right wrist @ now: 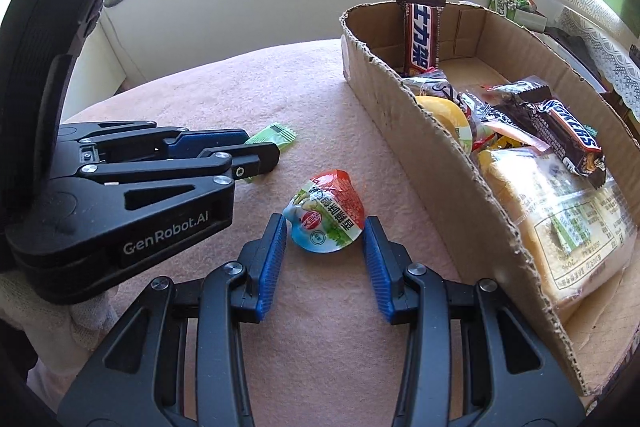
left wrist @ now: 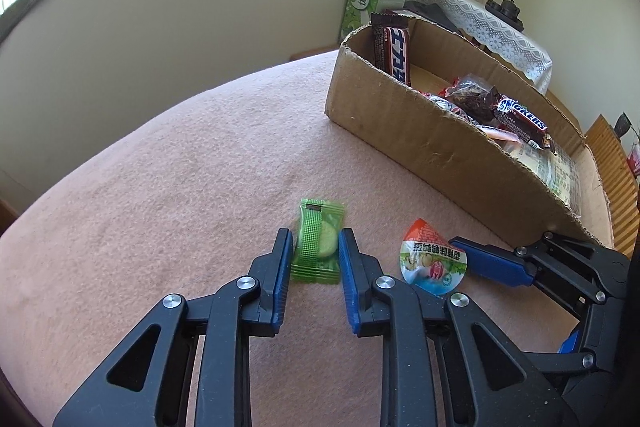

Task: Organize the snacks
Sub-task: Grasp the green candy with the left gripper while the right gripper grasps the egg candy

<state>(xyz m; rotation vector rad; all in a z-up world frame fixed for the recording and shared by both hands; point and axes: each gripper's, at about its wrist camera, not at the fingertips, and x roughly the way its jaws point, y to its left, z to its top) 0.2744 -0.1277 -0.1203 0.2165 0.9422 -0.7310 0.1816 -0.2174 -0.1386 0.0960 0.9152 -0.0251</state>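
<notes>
On the right, well into the far side of the pink cloth [right wrist: 208, 95], a cardboard box [right wrist: 440, 163] with a ragged torn rim, crowded with snacks. Inside, at the near end, a large clear-wrapped cake pack [right wrist: 560, 223] with a printed label. Across the heap above it, 1 brown Snickers bar [right wrist: 568, 135]; at the far left corner, another brown bar [right wrist: 420, 31] upright against the wall. Between them, a yellow jelly cup [right wrist: 444, 111] and crinkled clear and red wrappers, too jumbled to tell apart.

Outside the box, on the cloth to its left, 2 loose snacks. Nearer the box, a jelly cup [right wrist: 324, 215] on its side, with a red, white and green foil lid. Left of it, a small green translucent candy packet [left wrist: 318, 241], flat, with a round pale-green sweet visible inside.

Right gripper [right wrist: 325, 227] astride the jelly cup, pads touching or just beside each side; firm grip or not, impossible to tell. Left gripper [left wrist: 316, 239] clamped on the green candy packet.
</notes>
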